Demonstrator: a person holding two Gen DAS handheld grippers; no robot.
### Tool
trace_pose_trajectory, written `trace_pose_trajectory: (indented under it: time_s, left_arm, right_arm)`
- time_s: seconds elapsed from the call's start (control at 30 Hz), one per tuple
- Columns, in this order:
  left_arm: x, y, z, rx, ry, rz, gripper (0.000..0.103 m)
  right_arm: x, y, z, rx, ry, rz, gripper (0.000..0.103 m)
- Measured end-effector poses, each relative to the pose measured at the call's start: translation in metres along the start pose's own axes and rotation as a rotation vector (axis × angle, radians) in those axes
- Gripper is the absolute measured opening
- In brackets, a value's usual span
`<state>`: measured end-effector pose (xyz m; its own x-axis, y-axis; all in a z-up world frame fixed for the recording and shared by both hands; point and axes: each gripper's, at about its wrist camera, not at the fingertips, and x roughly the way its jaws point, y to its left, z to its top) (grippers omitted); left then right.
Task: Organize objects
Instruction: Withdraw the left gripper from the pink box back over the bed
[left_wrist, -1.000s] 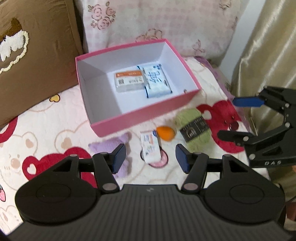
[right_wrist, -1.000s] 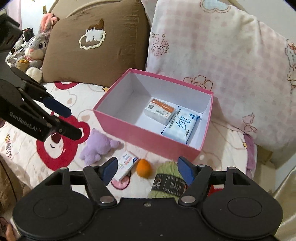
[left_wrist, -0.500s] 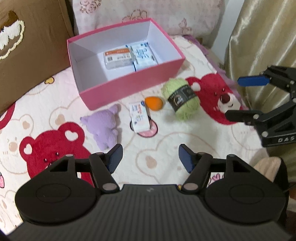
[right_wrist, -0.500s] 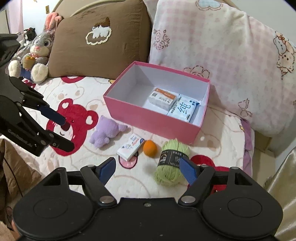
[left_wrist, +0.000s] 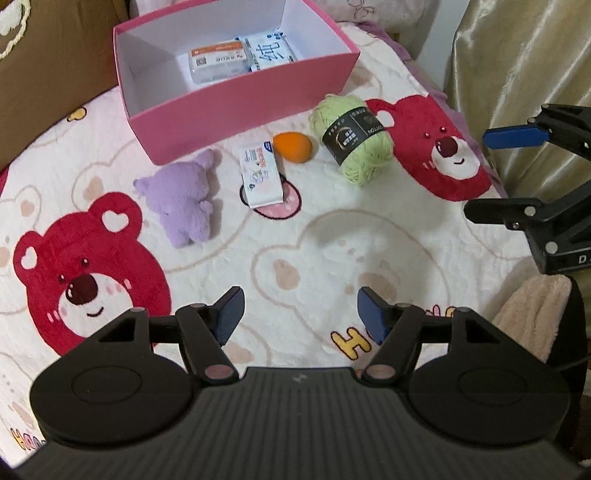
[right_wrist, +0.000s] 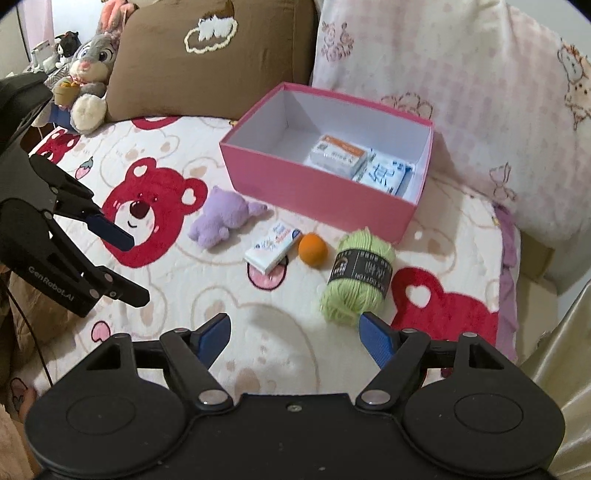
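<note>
A pink box (left_wrist: 236, 107) (right_wrist: 314, 188) stands on the bed with a white packet (left_wrist: 218, 62) and a tissue pack (left_wrist: 271, 51) inside. In front of it lie a purple plush (left_wrist: 181, 199) (right_wrist: 221, 218), a small white carton (left_wrist: 260, 175) (right_wrist: 273, 245), an orange ball (left_wrist: 293, 146) (right_wrist: 312, 249) and green yarn (left_wrist: 354, 138) (right_wrist: 360, 275). My left gripper (left_wrist: 299, 314) is open and empty, well short of the objects. My right gripper (right_wrist: 293, 334) is open and empty, just short of the yarn.
The bed has a bear-print blanket (left_wrist: 314, 240). A brown pillow (right_wrist: 207, 59) and a pink pillow (right_wrist: 461, 92) lean behind the box. A rabbit plush (right_wrist: 90, 70) sits at the far left. A gold curtain (left_wrist: 517, 55) hangs at the right.
Both grippers have pulled back from the box and objects, so more of the blanket shows. Both stay open and empty. The objects have not moved.
</note>
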<state>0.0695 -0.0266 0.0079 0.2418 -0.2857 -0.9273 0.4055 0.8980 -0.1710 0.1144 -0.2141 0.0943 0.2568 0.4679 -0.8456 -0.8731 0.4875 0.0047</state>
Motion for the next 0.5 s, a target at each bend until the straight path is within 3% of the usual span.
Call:
trace_pose_trajectory:
  time_s: [0.3,0.4,0.5]
  left_arm:
    - [0.008,-0.004,0.001,-0.012,-0.024,-0.03,0.068]
    - [-0.002,-0.004,0.003,-0.022,-0.086,-0.04,0.074]
    - [-0.004,-0.005,0.006,-0.021,-0.116,-0.03,0.077]
  right_arm:
    - [0.014,-0.001,-0.017,0.02,0.006,0.029,0.081]
    - [0.015,0.0,-0.024,0.01,-0.048,0.036,0.088]
    - [0.018,-0.002,-0.03,0.025,-0.095,0.053,0.088]
